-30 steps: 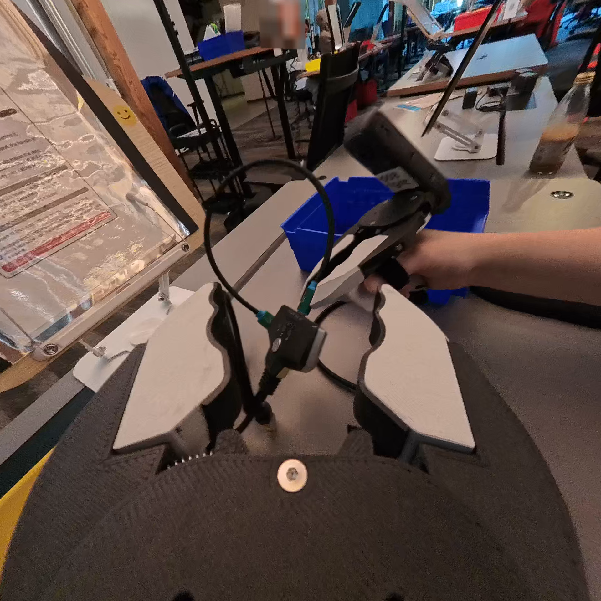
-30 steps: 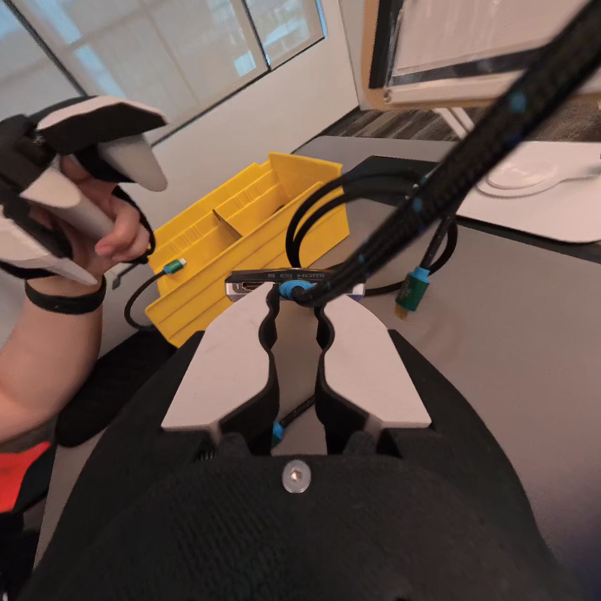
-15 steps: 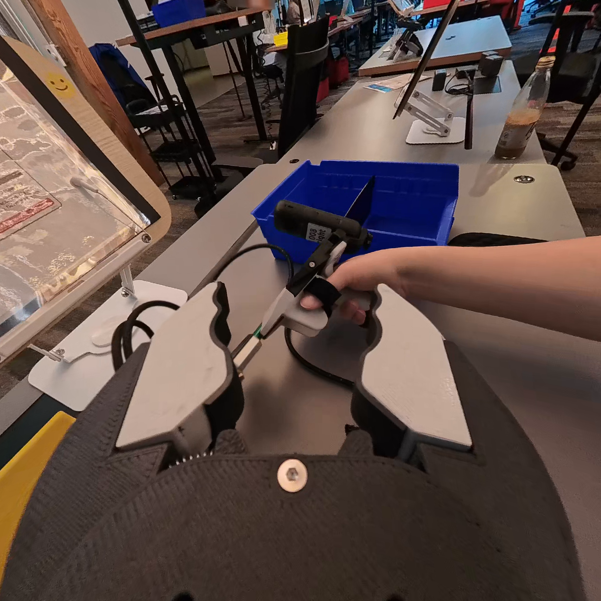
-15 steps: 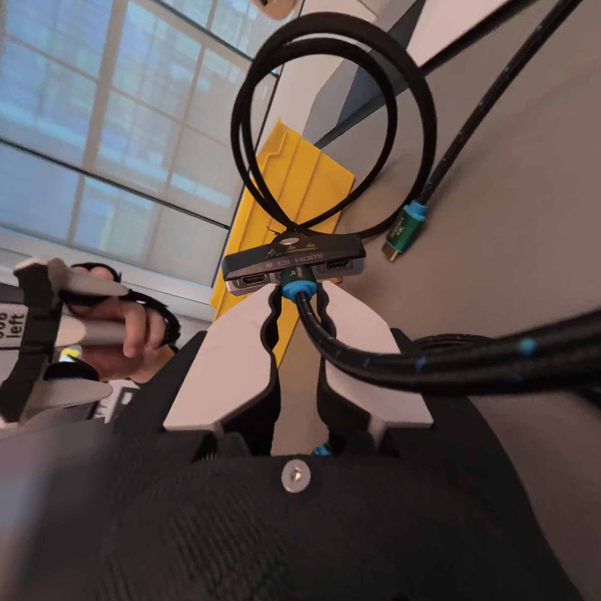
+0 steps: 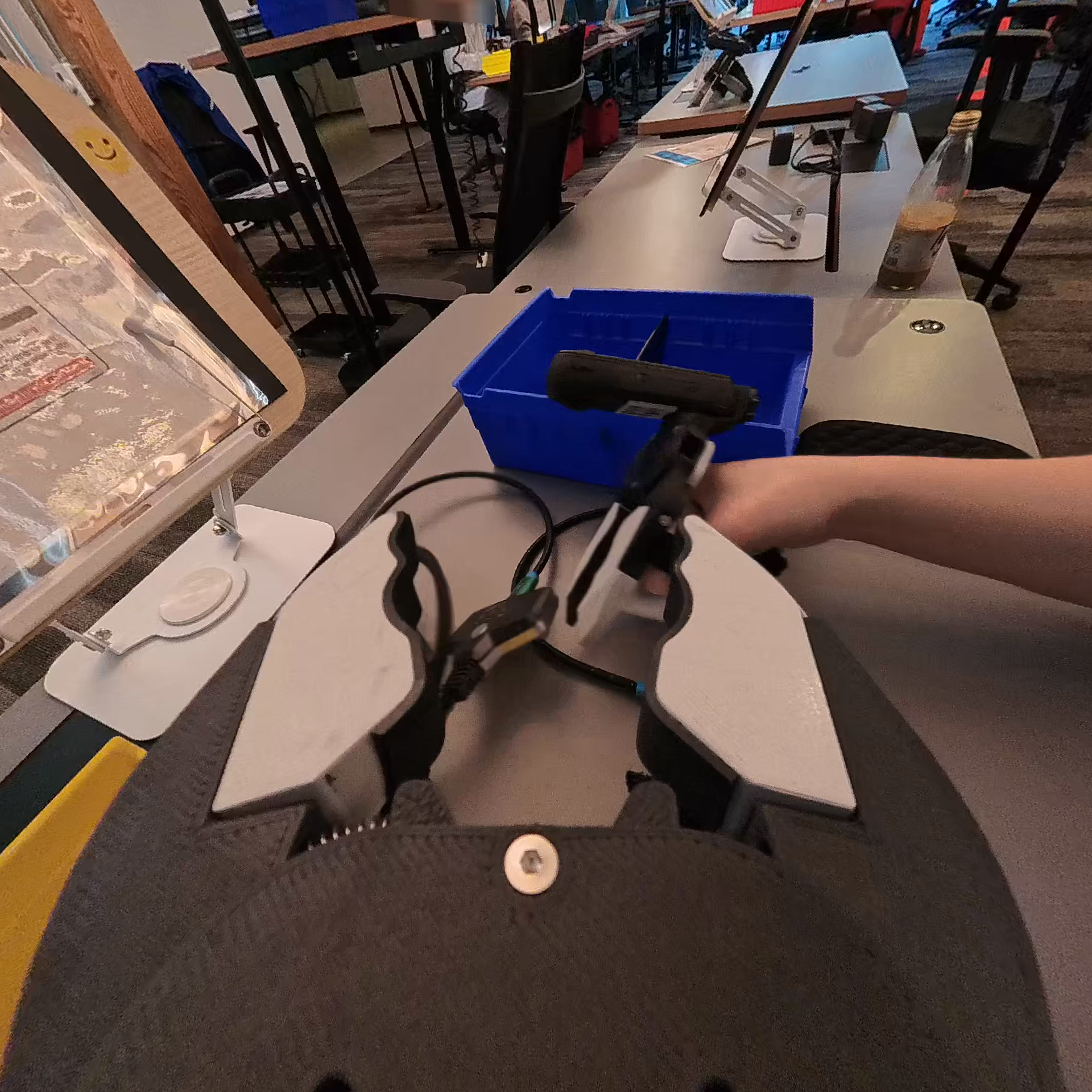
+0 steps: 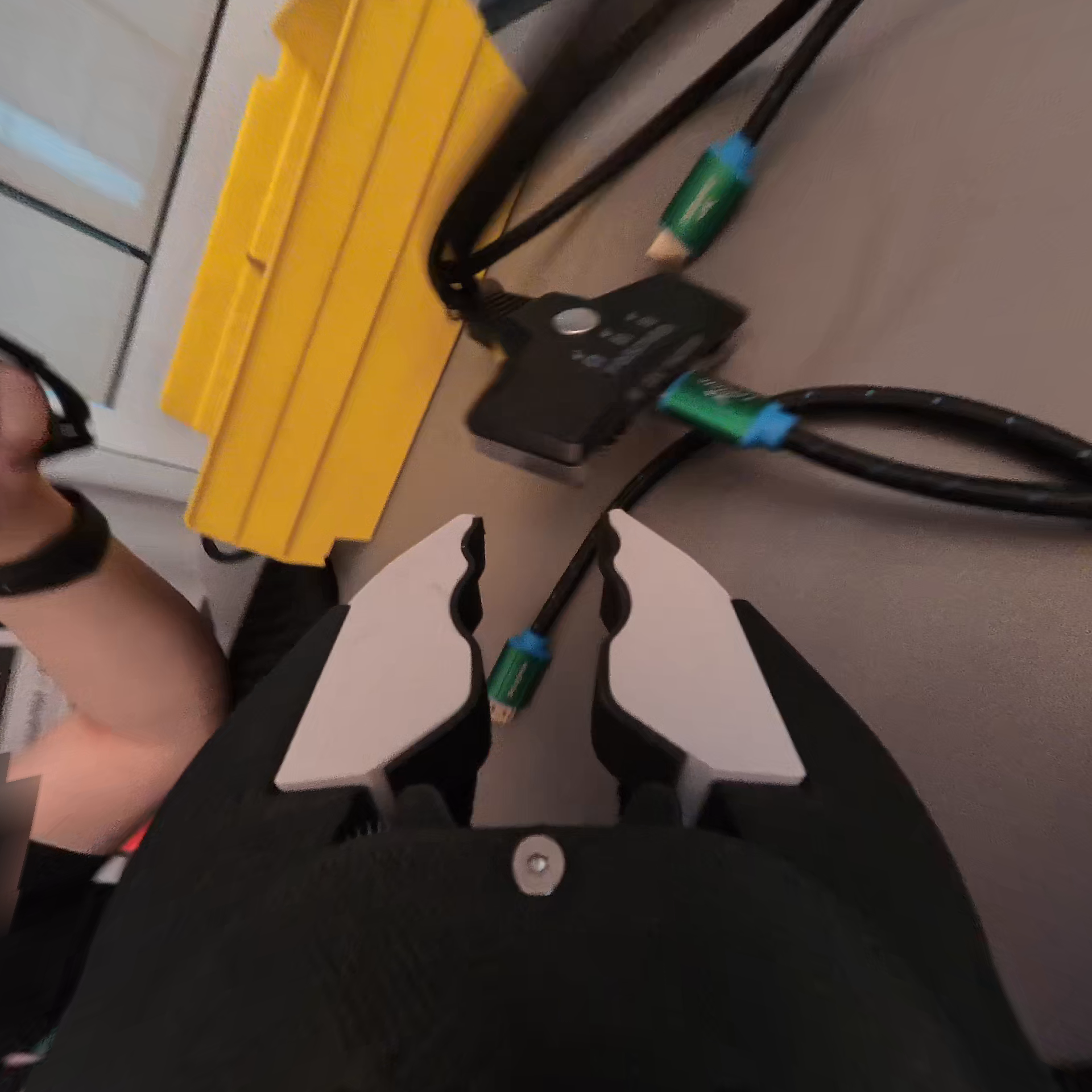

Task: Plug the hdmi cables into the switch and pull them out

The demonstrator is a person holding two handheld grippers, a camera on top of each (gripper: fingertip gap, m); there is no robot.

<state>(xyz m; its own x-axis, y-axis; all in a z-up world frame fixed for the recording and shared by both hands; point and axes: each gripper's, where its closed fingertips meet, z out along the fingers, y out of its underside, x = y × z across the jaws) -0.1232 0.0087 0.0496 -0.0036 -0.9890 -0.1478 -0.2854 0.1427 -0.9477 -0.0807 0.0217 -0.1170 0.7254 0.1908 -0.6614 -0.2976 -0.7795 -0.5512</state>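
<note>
- Right wrist view: the right gripper (image 6: 540, 520) has its jaws parted to a moderate gap and grips nothing. A loose green plug (image 6: 515, 679) lies on the table (image 6: 886, 591) between its fingers.
- Right wrist view: the switch (image 6: 597, 378) lies on the table just beside the yellow bin (image 6: 331, 307). One green HDMI plug (image 6: 718, 410) is seated in its port. Another free plug (image 6: 700, 204) lies near, apart from the switch.
- Left wrist view: the left gripper (image 5: 540, 532) has its jaws wide apart and holds nothing. The switch's own lead runs past its left finger (image 5: 337, 650); contact cannot be confirmed. The blue bin (image 5: 638, 378) stands behind the right gripper.
- Risk: the switch is light and unrestrained. A pull on the seated plug would likely drag the body along instead of freeing the connector, unless the left gripper clamps it first.
- Risk: the cable loops cross around the switch. A closing finger could trap the wrong cable, or a plug could meet its port skewed and jam.
- Change: half a second ago the right gripper was closed on the seated plug, with the switch lifted and hanging from it. The plug is now released and the switch rests flat on the table. The left gripper was already wide apart.
</note>
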